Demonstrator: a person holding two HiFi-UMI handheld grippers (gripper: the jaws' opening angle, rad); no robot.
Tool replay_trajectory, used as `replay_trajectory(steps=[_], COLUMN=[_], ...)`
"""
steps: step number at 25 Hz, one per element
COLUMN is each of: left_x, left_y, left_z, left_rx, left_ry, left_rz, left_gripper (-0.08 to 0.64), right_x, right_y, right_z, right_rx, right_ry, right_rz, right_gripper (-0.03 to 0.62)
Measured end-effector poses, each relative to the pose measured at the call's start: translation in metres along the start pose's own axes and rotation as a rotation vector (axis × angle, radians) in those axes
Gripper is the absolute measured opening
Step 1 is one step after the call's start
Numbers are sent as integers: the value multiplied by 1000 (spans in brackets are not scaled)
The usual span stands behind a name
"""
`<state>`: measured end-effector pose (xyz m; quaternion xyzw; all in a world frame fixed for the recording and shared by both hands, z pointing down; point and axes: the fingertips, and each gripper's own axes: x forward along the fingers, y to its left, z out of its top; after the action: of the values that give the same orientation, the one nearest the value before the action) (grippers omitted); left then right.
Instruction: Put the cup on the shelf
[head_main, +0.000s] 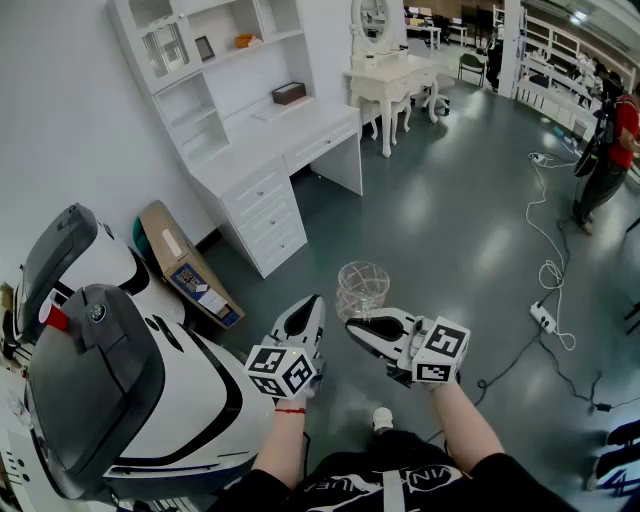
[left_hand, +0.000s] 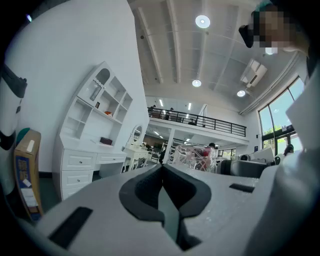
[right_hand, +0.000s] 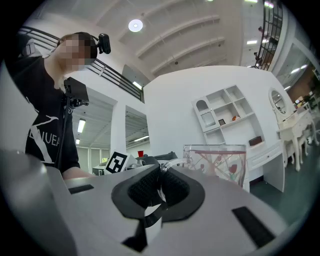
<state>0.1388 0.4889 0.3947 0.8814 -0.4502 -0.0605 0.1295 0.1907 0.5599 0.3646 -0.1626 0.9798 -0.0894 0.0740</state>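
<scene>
Clear glass cup with a red flower pattern hangs in the air above the floor, well apart from the white shelf it is meant for. The right tongs pinch its thin handle, probably so the mouth stays upward while it is carried. The left tongs are pressed together on nothing, just beside the cup, and seem to be spare. Placing it is not yet done.

- Clear cup, patterned with red flowers and thin stems.
- White shelf, far left.
- Glossy dark grey-green floor.
- Tan box, blue label.
</scene>
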Motion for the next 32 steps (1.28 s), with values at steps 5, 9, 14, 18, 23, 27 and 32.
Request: replay_trajectory(steps=[5, 9, 14, 18, 23, 27, 32], left_x=[61, 94, 123, 139, 170, 203, 265], left_y=[7, 18, 32, 46, 68, 92, 136], left_z=[9, 12, 13, 12, 17, 19, 32], left_rx=[15, 25, 20, 6, 8, -7, -12], left_ry=[-5, -11, -25, -13, -8, -3, 10], left_rz=[-5, 24, 65, 95, 105, 108, 96], left_gripper=[8, 8, 8, 8, 8, 8, 8], right_x=[-3, -4, -4, 3, 17, 31, 59], right_y=[-60, -99, -137, -160, -193, -230, -298], right_z=[16, 19, 18, 19, 26, 29, 44], right_rx=[-10, -1, 9, 39, 41, 46, 38], right_ry=[-8, 4, 26, 30, 21, 26, 30], right_rz=[-1, 15, 43, 56, 88, 92, 90], right_gripper=[11, 11, 11, 11, 11, 11, 11])
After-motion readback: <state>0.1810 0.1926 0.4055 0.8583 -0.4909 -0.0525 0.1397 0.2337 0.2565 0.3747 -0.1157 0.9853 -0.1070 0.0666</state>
